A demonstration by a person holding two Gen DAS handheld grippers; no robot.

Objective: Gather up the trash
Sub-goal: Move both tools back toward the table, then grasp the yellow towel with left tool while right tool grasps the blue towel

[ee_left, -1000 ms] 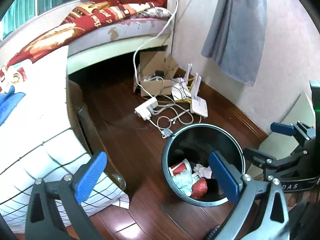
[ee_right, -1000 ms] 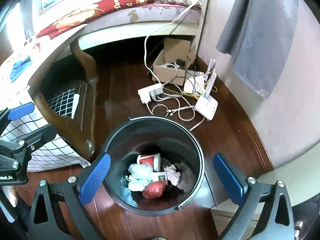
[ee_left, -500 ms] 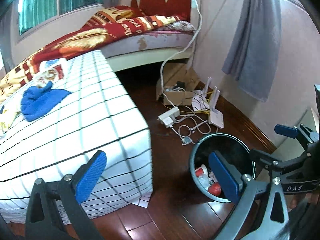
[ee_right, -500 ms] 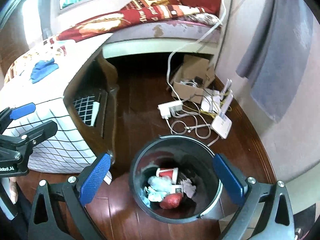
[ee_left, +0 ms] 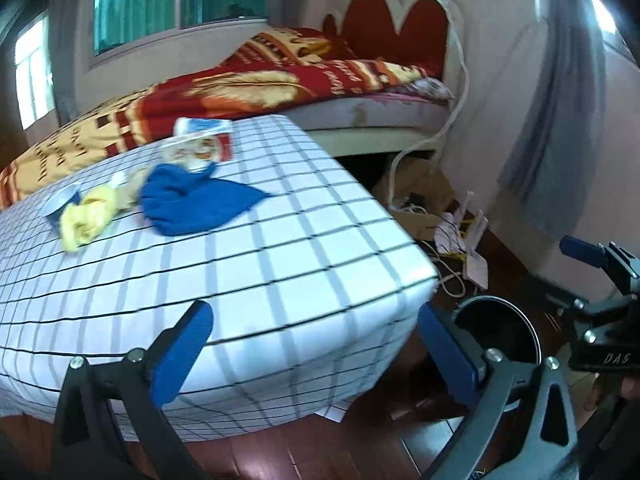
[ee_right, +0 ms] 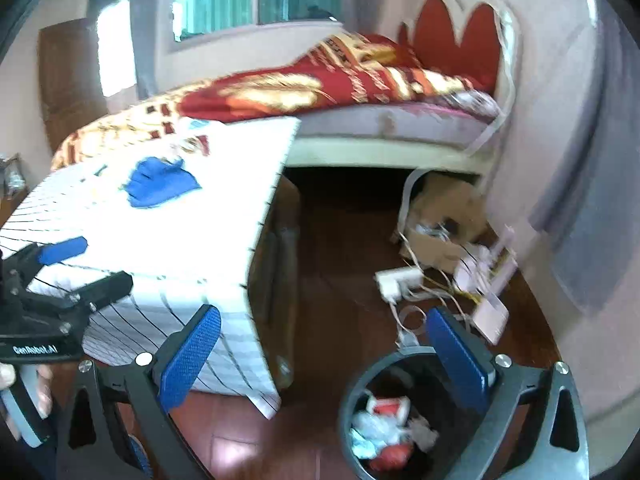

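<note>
A black trash bin (ee_right: 362,390) stands on the wooden floor beside the table, holding a red cup, crumpled paper and wrappers (ee_right: 384,428); its rim (ee_left: 496,304) shows low right in the left wrist view. On the checked tablecloth (ee_left: 280,264) lie a blue cloth (ee_left: 196,204), a yellow crumpled piece (ee_left: 86,216), a small round lid (ee_left: 62,198) and a printed packet (ee_left: 202,144). My left gripper (ee_left: 316,354) is open and empty over the table's near edge. Above the bin, my right gripper (ee_right: 324,354) is open and empty too.
A bed with a red and yellow blanket (ee_left: 280,80) lies behind the table. A cardboard box (ee_right: 444,216), power strip (ee_right: 396,280), routers (ee_right: 492,312) and cables clutter the floor by the wall. A grey curtain (ee_left: 560,120) hangs at right.
Both grippers have risen and tilted up from the bin. The table top with the cloths has come into view; the bin has dropped to the lower right.
</note>
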